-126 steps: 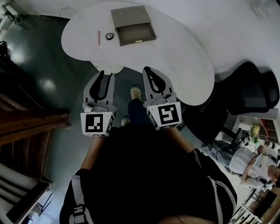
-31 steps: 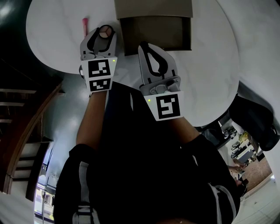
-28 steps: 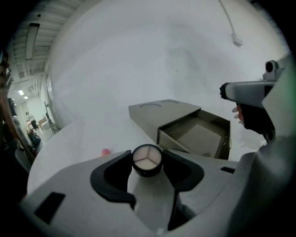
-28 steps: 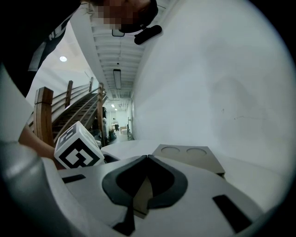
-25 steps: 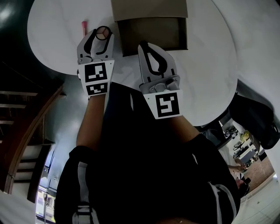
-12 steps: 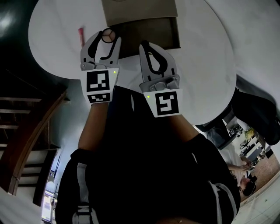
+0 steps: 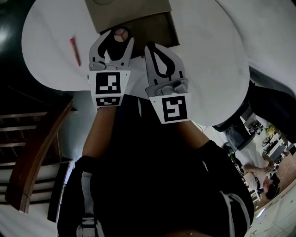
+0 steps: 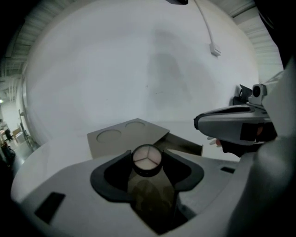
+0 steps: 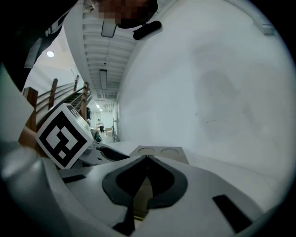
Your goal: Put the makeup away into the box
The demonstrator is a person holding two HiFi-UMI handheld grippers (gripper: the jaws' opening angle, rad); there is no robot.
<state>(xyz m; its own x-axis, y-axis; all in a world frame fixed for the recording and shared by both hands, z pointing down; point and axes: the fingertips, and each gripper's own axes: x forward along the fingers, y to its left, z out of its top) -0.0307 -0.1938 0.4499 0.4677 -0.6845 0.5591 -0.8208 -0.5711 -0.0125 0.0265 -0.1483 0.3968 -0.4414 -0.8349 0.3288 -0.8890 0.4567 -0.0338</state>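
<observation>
Between the left gripper (image 8: 147, 161) fingers (image 8: 108, 173), shut on it at the tips: round compact (image 7: 121, 33), three-part powder facing up. It sits at the near-left corner of the brown box's (image 7: 132, 11) open drawer (image 7: 156, 28); contact with the drawer can't be told. Right gripper (image 7: 149, 46) at 3 o'clock of the left, fingers pressed together, nothing in them, over white tabletop (image 7: 208, 69). Slim red makeup stick (image 7: 74, 51) lies on the tabletop at 9 o'clock of the left gripper.

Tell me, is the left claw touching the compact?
Touching. The left gripper view shows the left claw pinching the compact by its rim.
</observation>
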